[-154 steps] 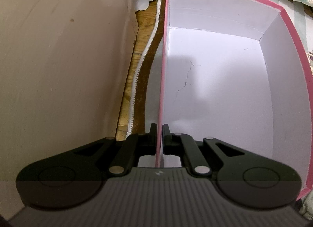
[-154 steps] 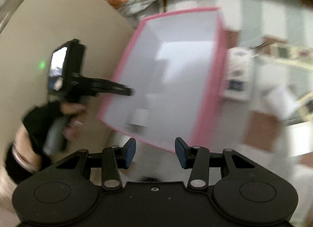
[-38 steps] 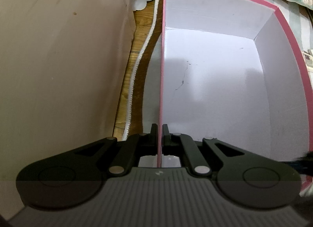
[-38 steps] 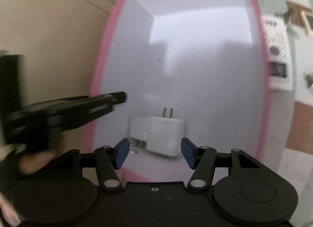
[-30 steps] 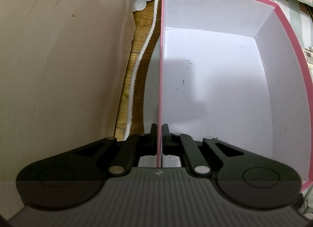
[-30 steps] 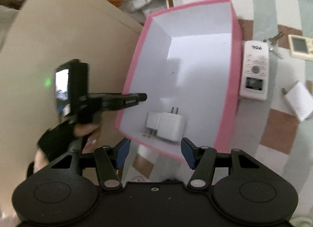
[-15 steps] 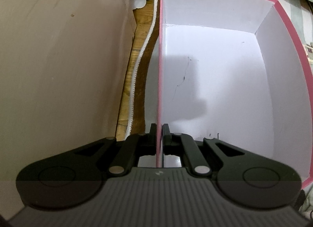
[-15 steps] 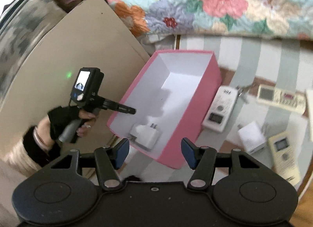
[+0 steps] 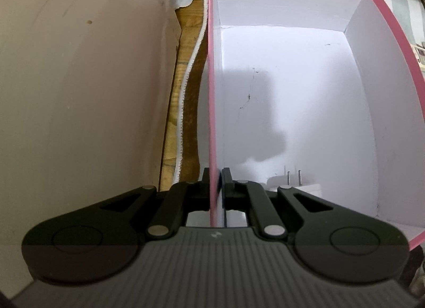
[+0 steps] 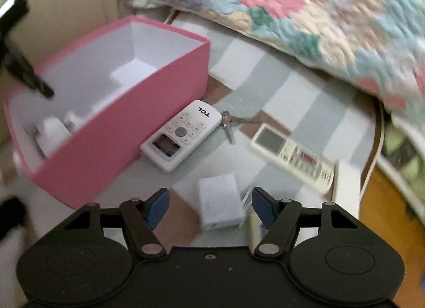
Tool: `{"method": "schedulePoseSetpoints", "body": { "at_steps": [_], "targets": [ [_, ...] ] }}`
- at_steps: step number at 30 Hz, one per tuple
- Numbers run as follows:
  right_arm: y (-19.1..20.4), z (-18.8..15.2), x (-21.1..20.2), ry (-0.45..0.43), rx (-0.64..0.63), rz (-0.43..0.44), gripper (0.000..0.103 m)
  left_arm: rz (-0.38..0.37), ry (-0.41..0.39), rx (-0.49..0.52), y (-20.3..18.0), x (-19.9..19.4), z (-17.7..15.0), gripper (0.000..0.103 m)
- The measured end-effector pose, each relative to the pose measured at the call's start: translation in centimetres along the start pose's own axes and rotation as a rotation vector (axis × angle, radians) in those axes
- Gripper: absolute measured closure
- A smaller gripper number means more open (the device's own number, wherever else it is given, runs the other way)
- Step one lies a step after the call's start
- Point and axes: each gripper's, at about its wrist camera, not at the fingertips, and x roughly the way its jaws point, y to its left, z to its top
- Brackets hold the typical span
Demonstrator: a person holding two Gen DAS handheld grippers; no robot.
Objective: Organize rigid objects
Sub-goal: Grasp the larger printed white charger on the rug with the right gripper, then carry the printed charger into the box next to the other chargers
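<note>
We log the scene from the floral quilted bedspread [image 10: 305, 2] down: it lies across the top of the right wrist view, above a striped green-and-white cloth [image 10: 292, 90] that carries the loose items. The pink cardboard box with a white interior [image 9: 292, 95] stands at the cloth's left edge. The left gripper [image 9: 215, 188] has its fingers clenched on the box's near wall, steadying it. The right gripper [image 10: 209, 204] has just been opening its fingers; they stand wide with nothing pressed between them, above a white rectangular power adapter [image 10: 220, 204] on the cloth.

Progress, as we judge it: one white plug-in charger [image 9: 294, 183] already sits in the box's near corner. Left outside are the adapter, a white TCL remote [image 10: 183, 138] touching the box, a cream remote with a grey screen [image 10: 292, 156], and a small bunch of metal keys [image 10: 229, 123].

Unclear: motion blur softens the right view; the charger is half hidden behind the left gripper.
</note>
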Motion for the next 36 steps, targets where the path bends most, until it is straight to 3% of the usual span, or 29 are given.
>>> {"method": "schedulePoseSetpoints", "body": {
  "at_steps": [2,6,12,14,16,20,24,29,36],
  "targets": [
    [0.0,0.2,1.5,0.026,-0.014,0.012,0.03,0.001,0.001,0.002,0.0,0.1,0.0,0.098],
    [-1.5,0.6,4.3,0.117,0.102,0.052,0.032,0.011,0.0,0.02,-0.2,0.1,0.0,0.097],
    [-0.8,-0.7,5.8,0.155,0.044,0.003,0.032,0.006,0.009,0.014,-0.2,0.1,0.0,0.097],
    [-0.6,-1.3,5.8,0.101,0.062,-0.035,0.047,0.005,0.019,0.009,-0.2,0.2,0.1,0.097],
    [0.0,-2.0,5.8,0.047,0.05,-0.06,0.047,0.008,0.026,0.012,-0.3,0.5,0.3,0.097],
    [-0.4,-1.6,5.6,0.055,0.113,-0.064,0.047,0.018,0.031,0.016,-0.5,0.7,0.3,0.097],
    [-1.5,-1.3,5.3,0.065,0.253,-0.017,0.047,0.022,0.034,0.009,-0.5,0.8,0.4,0.097],
    [-2.2,-1.4,4.7,0.057,0.404,0.109,0.047,0.026,0.031,0.006,-0.6,0.8,0.3,0.097],
    [-1.9,-0.9,3.7,0.03,0.467,0.156,0.048,0.025,0.03,0.006,-0.6,0.7,0.2,0.097]
  ]
}}
